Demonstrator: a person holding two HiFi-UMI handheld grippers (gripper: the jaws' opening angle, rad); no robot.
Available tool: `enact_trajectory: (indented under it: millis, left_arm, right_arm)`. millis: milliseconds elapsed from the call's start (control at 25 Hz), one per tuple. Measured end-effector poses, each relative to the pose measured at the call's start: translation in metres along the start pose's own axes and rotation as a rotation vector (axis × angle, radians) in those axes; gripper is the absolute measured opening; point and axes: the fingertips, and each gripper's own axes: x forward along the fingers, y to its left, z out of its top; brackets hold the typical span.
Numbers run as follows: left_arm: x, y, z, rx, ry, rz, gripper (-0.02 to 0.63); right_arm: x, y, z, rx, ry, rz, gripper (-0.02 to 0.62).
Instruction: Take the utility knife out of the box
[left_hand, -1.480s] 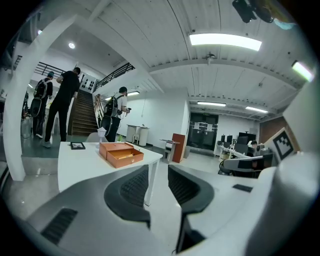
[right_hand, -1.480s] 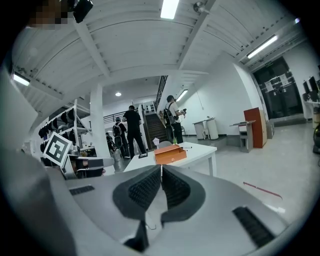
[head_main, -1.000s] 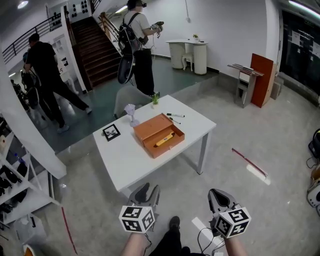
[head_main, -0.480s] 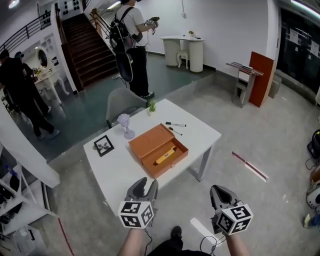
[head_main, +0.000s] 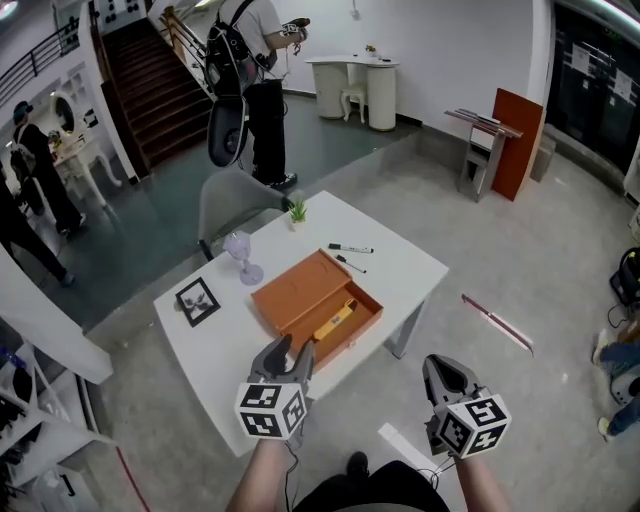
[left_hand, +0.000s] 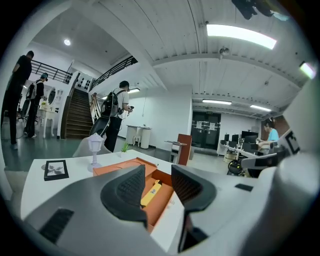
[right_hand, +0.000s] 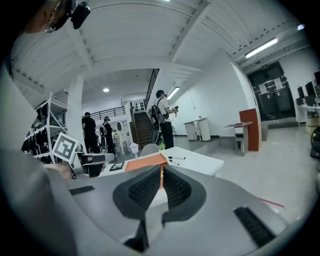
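Head view: open box (head_main: 298, 292) mid-counter (head_main: 405, 268), yellow utility knife (head_main: 334, 320) lying inside, untouched. My left tongs (head_main: 293, 348) sit at the near counter edge, just short of the box; my right tongs (head_main: 441, 366) hang off the counter.
Left gripper view: jaws wide, have just been opening, nothing between them. Only here does the knife line up in the gap. I should clear the box wall, then straddle the handle crosswise.
Right gripper view: jaws narrow, empty; knife hidden
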Motion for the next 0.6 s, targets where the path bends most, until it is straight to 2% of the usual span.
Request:
enact_trajectory:
  millis: [600]
  left_arm:
    - [0.071, 0.024, 0.003, 0.047, 0.085, -0.009, 0.149]
  right_arm:
    - [0.058, -0.038, 0.020, -0.013, 0.012, 0.001, 0.002]
